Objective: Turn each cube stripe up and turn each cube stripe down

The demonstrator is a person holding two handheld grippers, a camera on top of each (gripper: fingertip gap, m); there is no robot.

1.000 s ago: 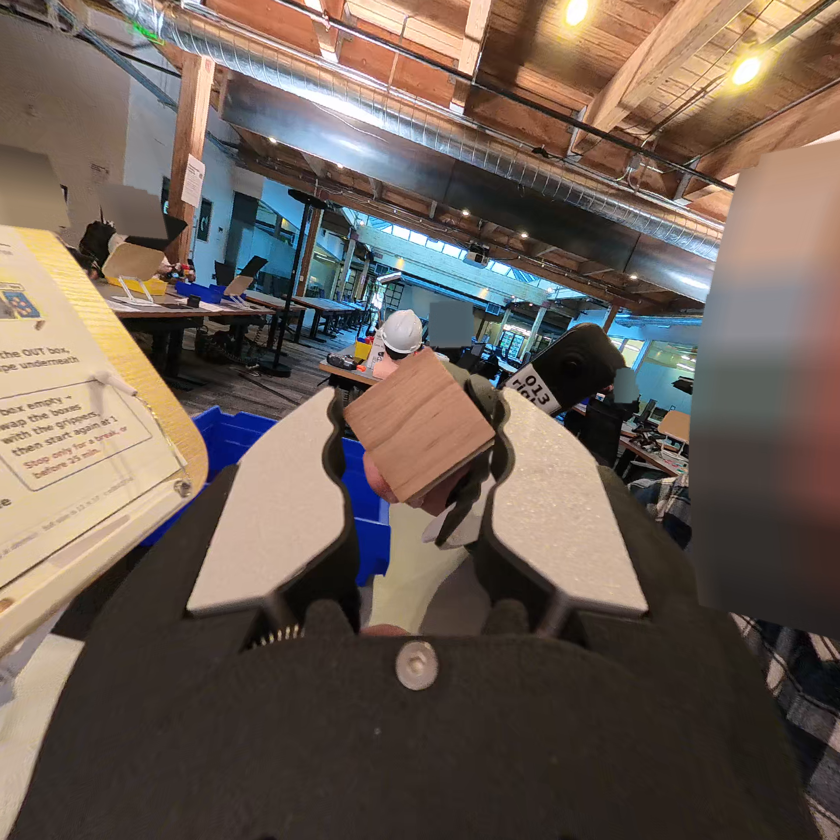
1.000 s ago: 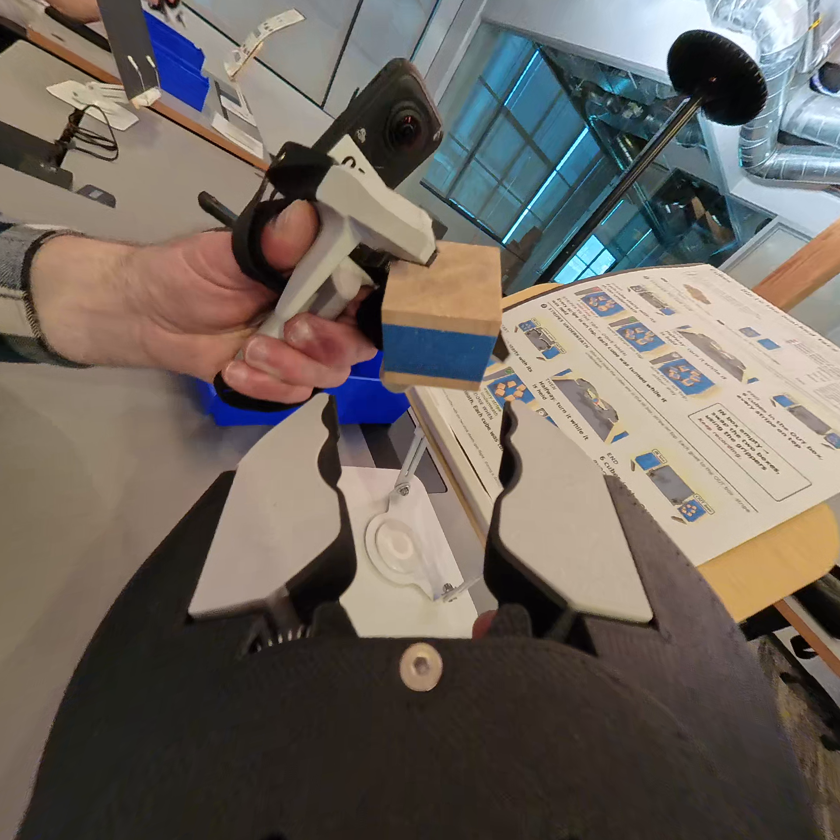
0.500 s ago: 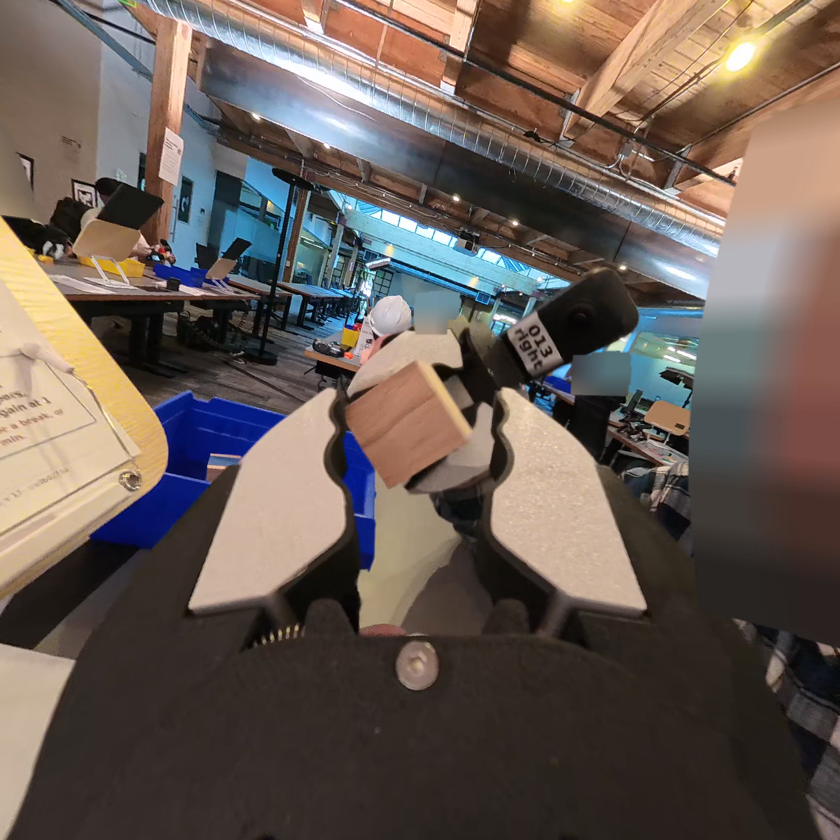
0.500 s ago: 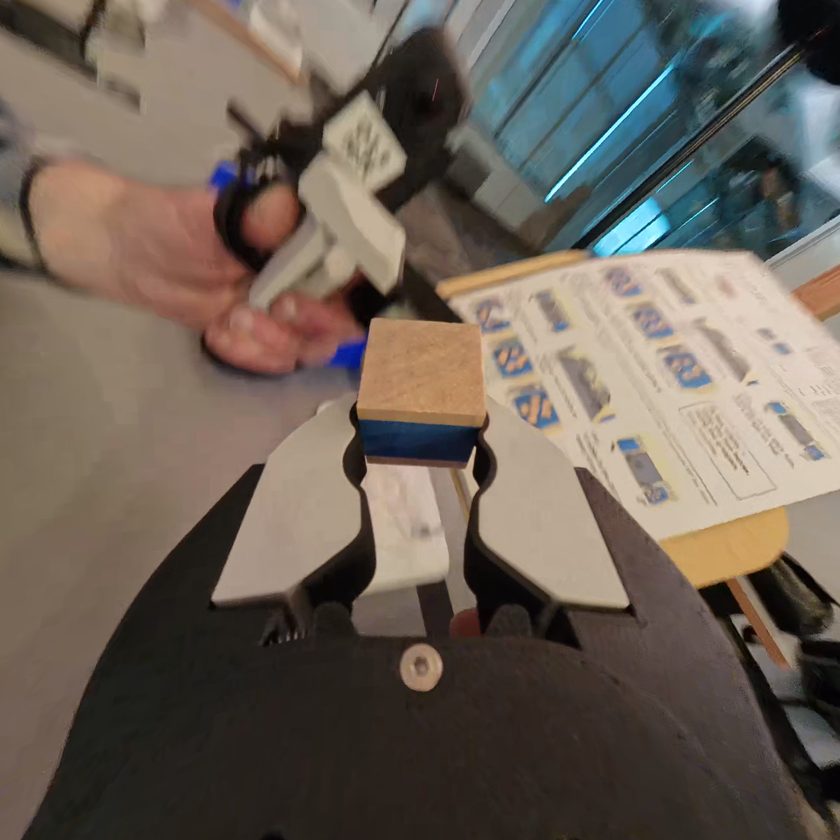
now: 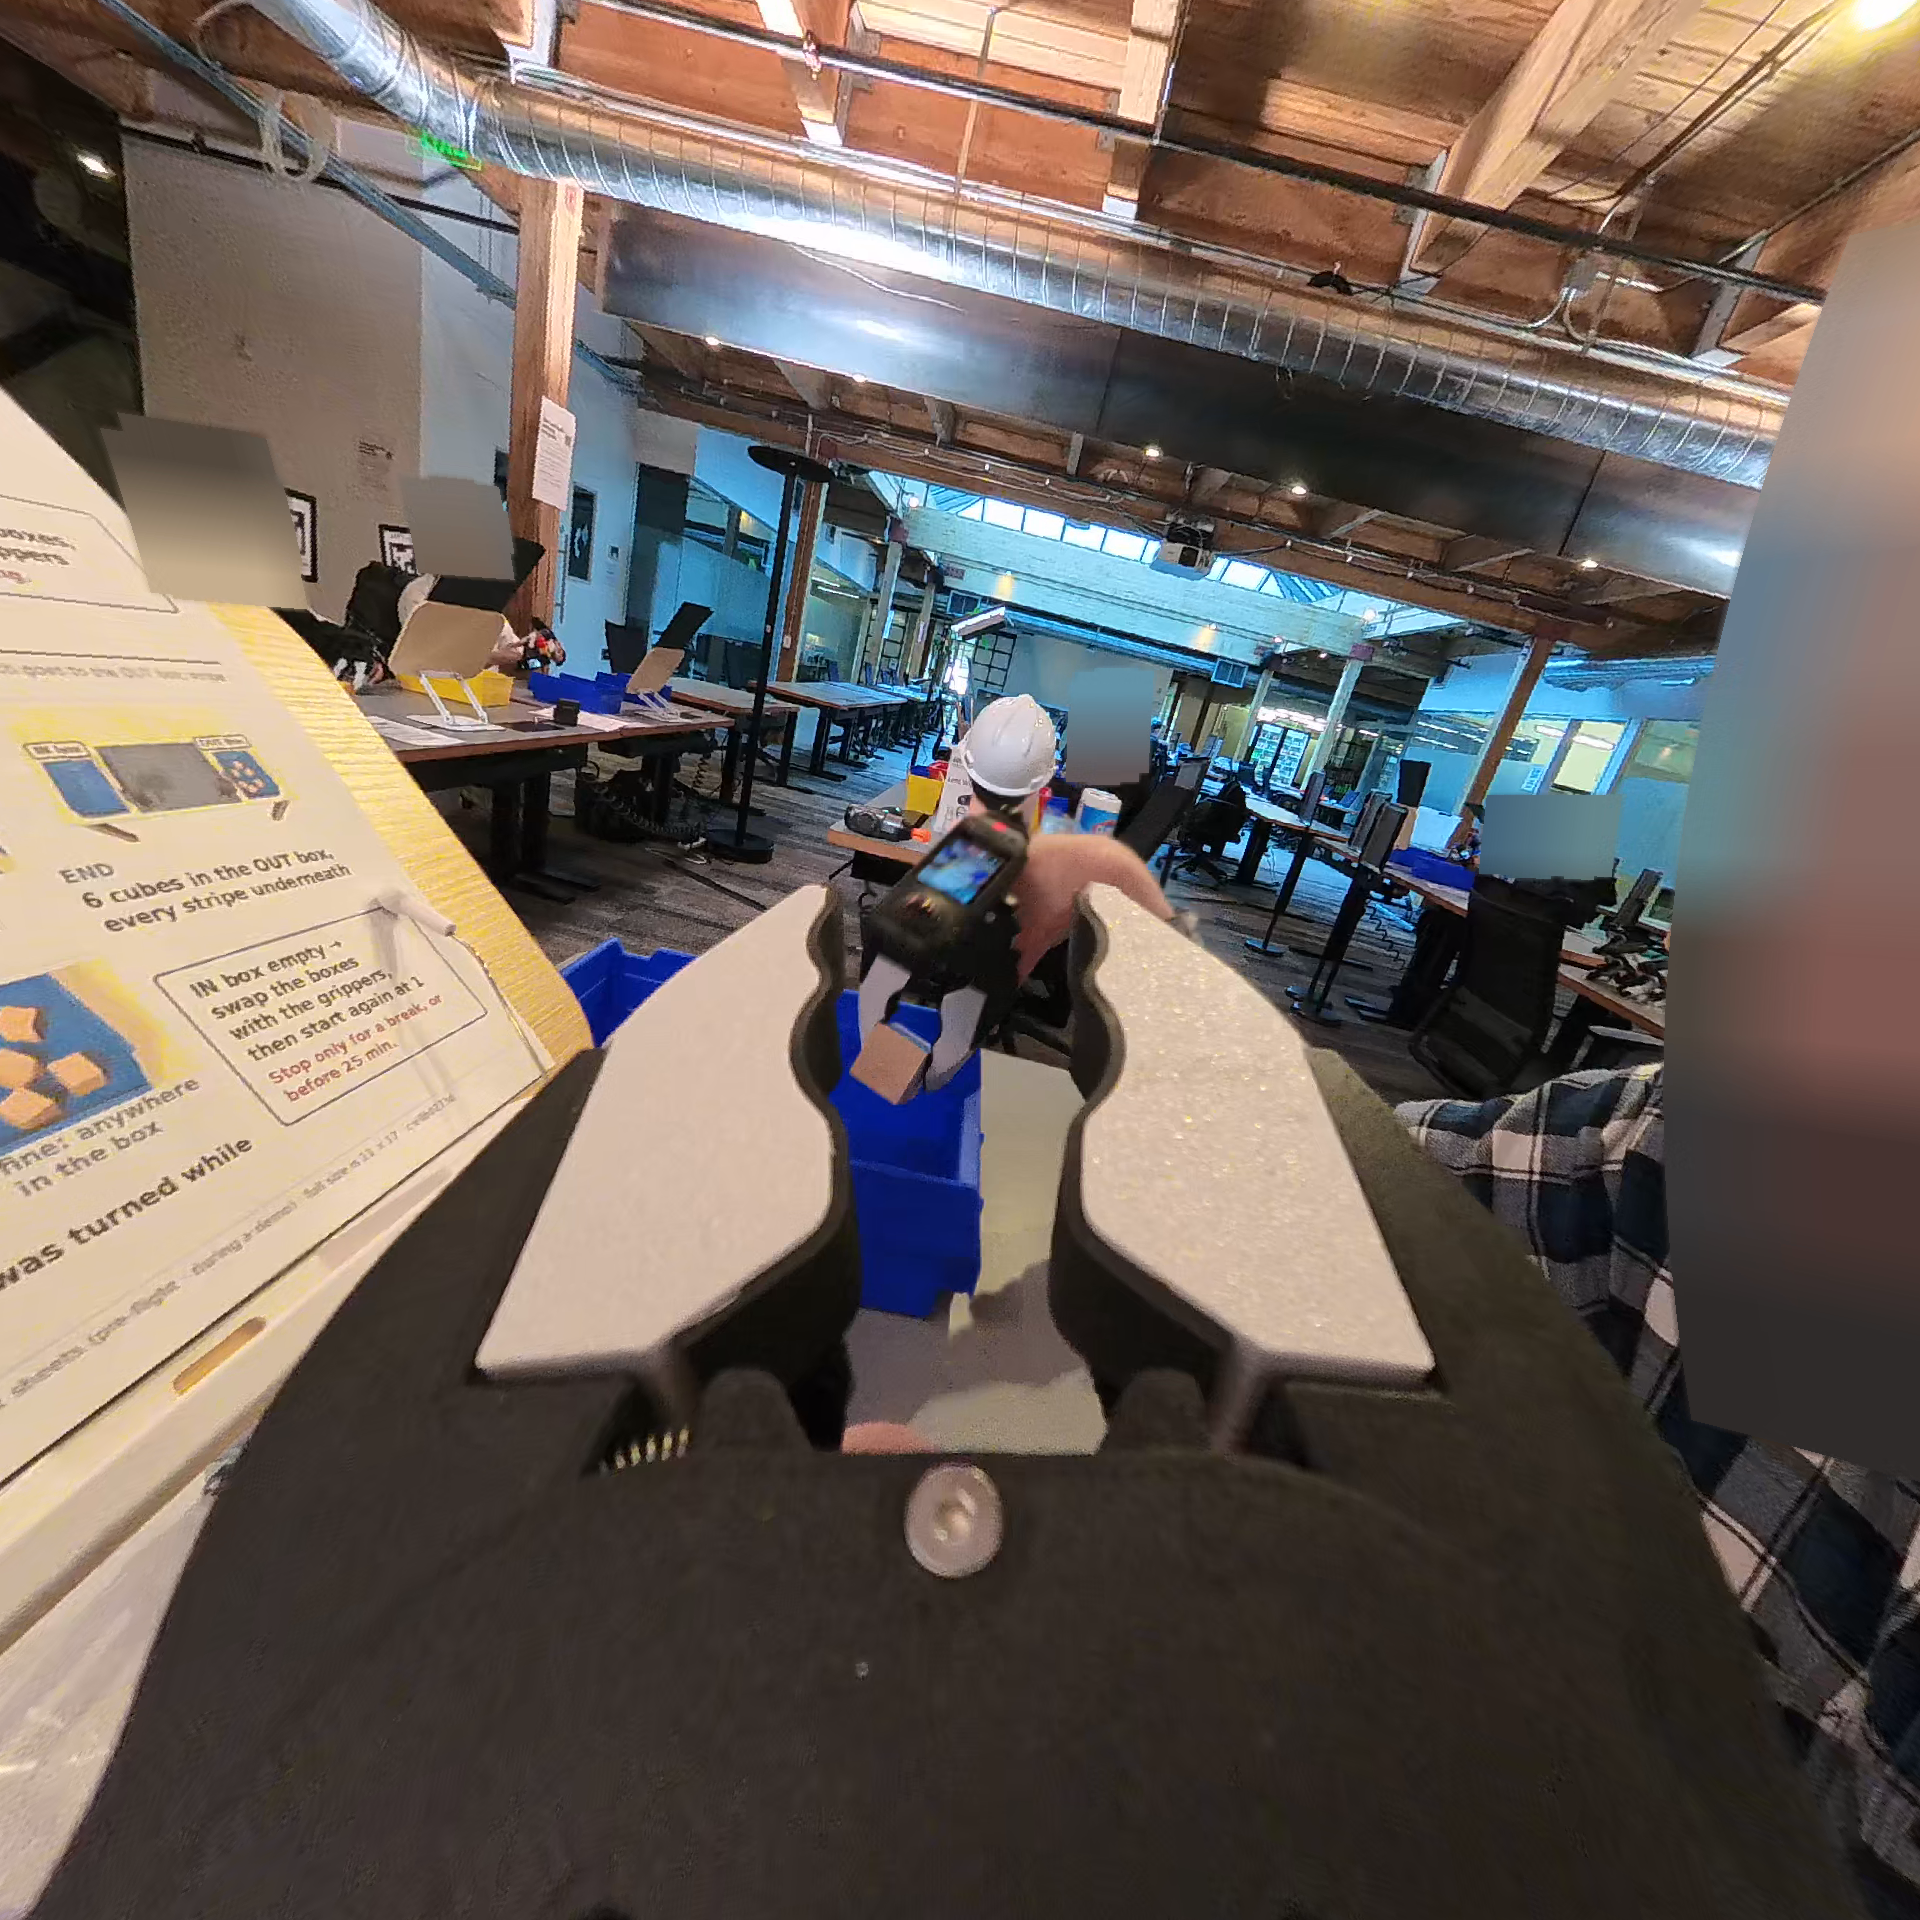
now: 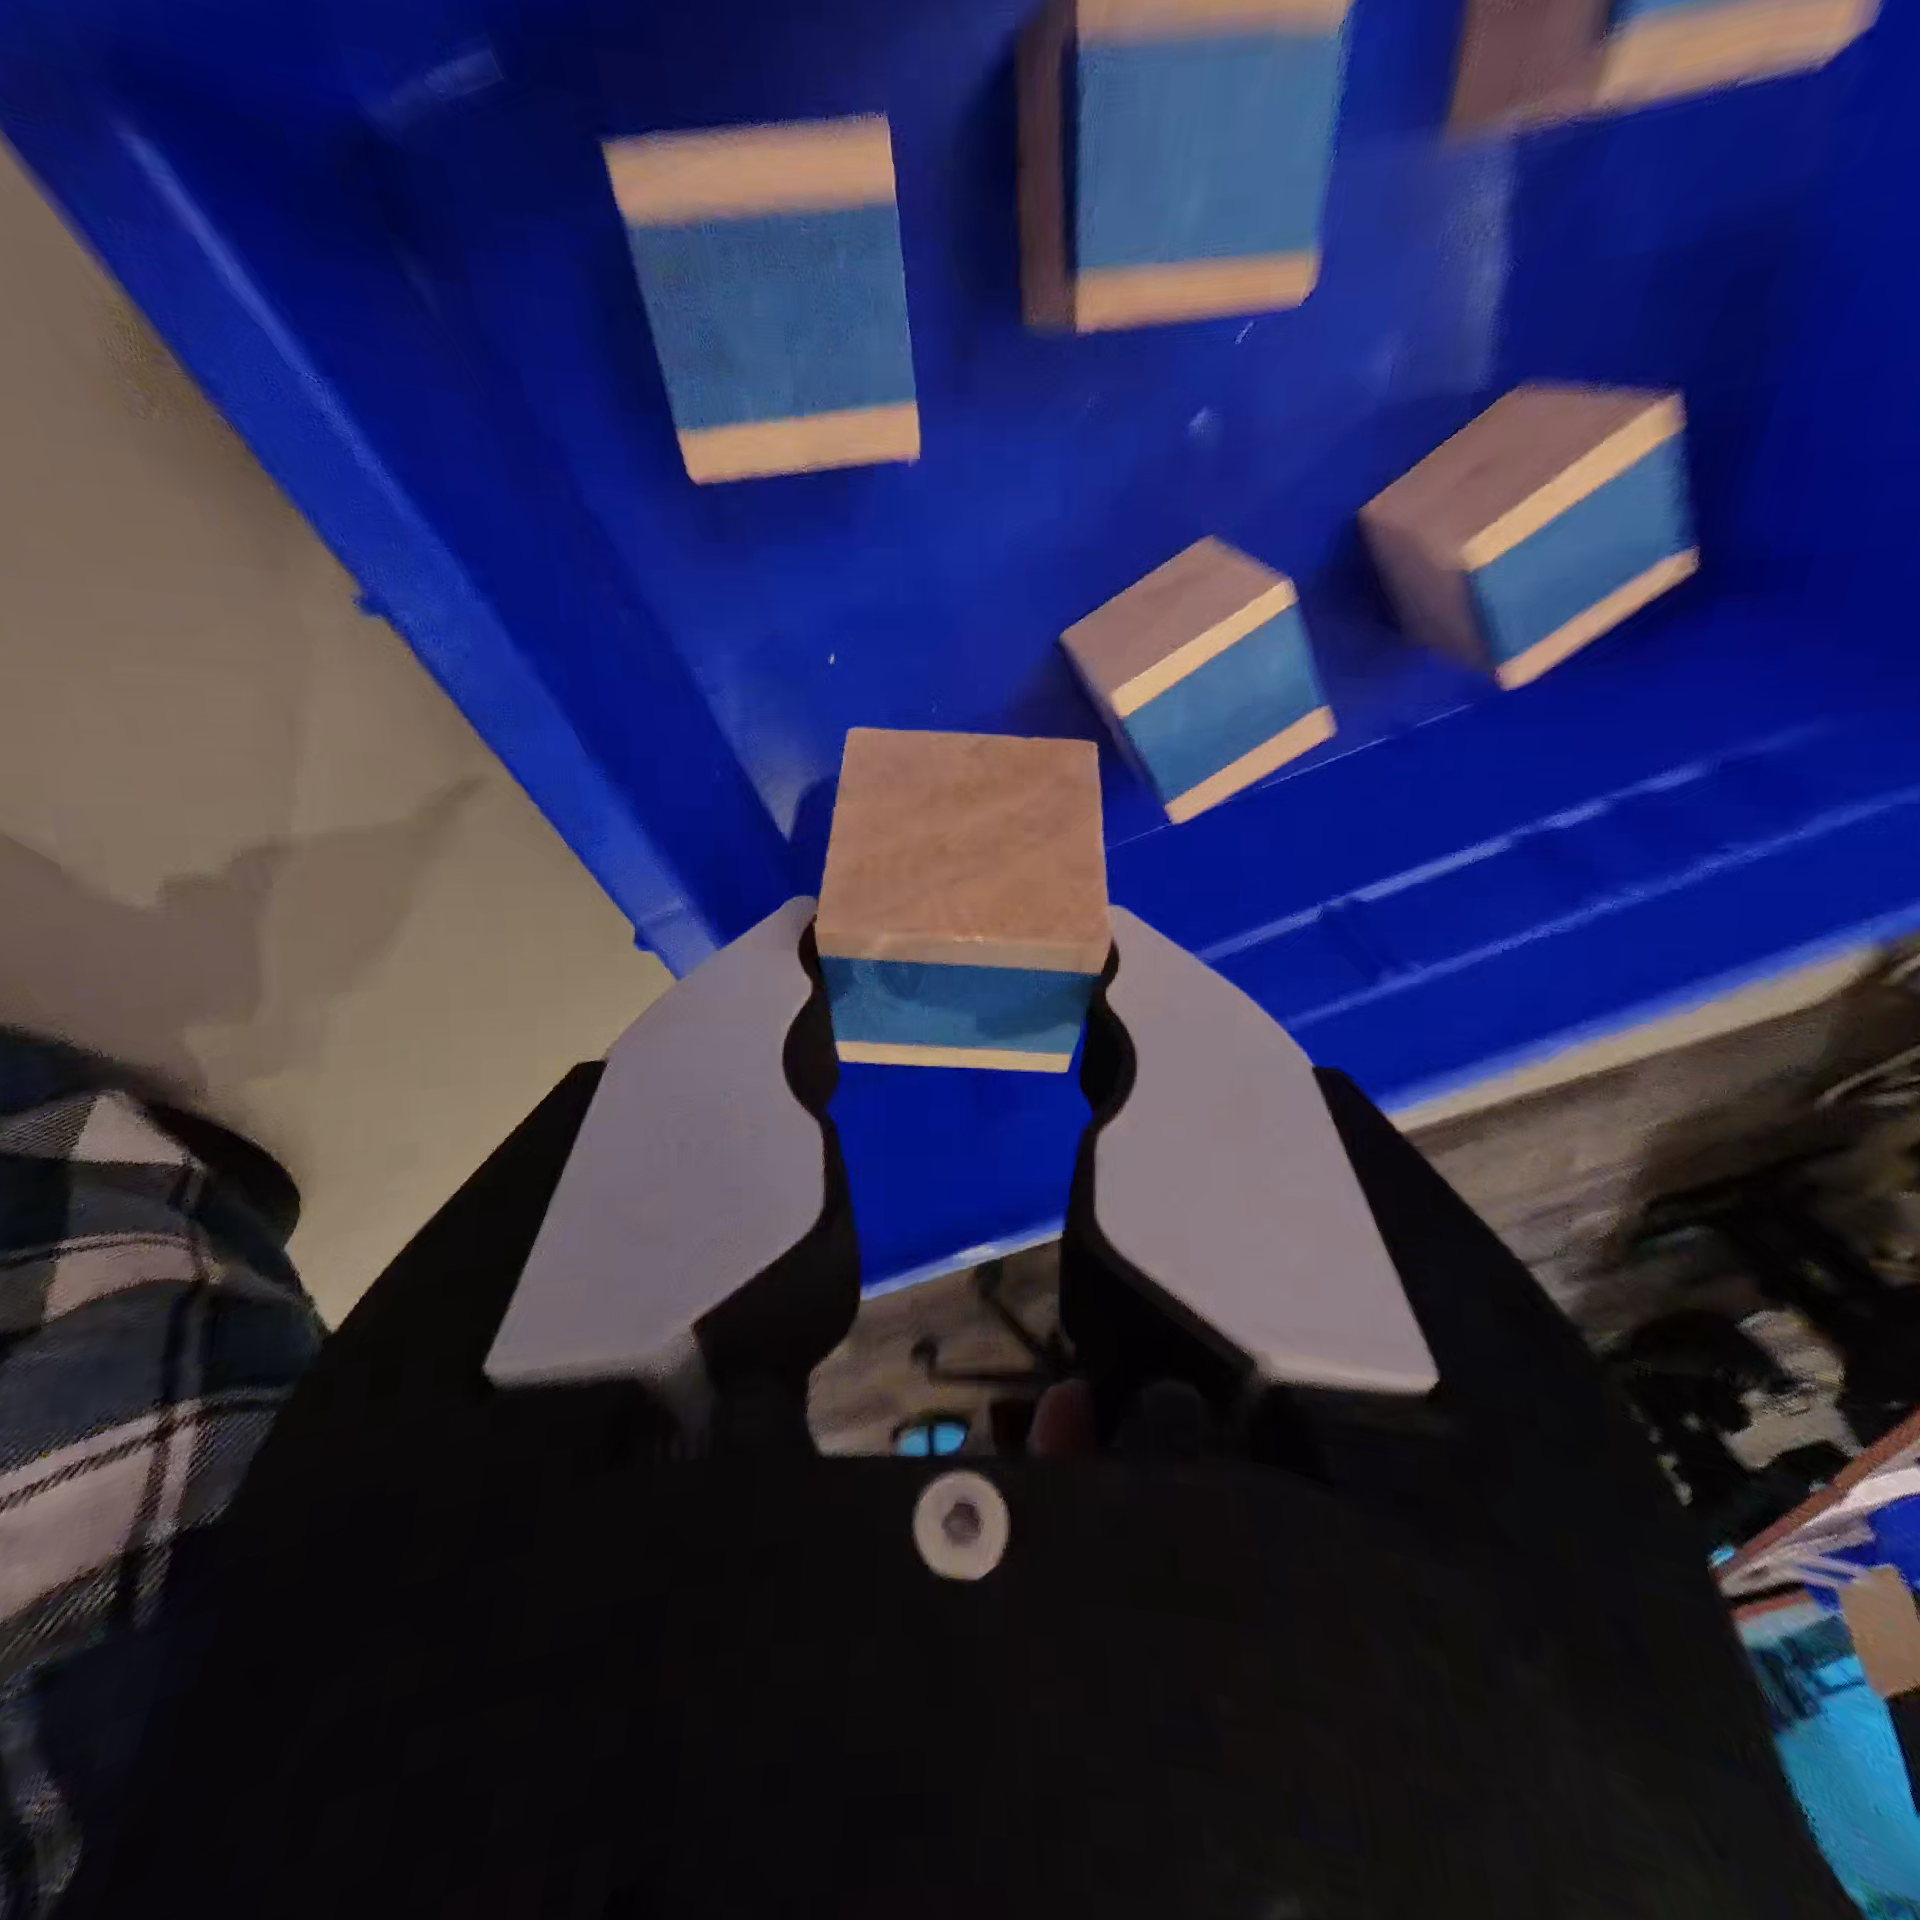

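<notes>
My right gripper (image 6: 961,935) is shut on a wooden cube (image 6: 966,842), with both pads pressed on its sides. The cube shows a plain wood face and, below it, a face with a blue stripe. I hold it above a blue bin (image 6: 499,665). Several more cubes lie in the bin with their stripes showing, among them a far one (image 6: 774,301) and a near one (image 6: 1205,675). My left gripper (image 5: 951,925) is open and empty. In the left wrist view, the right gripper (image 5: 940,1029) holds the cube (image 5: 888,1060) over the bin (image 5: 914,1174), farther off.
An instruction sheet on a yellow-edged board (image 5: 208,987) stands close on the left of the left gripper. A plaid sleeve (image 6: 104,1299) is at the lower left. The pale table top (image 6: 208,727) lies left of the bin. Desks and people fill the room behind.
The left gripper held the cube a second ago. The right gripper closed on it, the left let go, and the right carried it away over the blue bin.
</notes>
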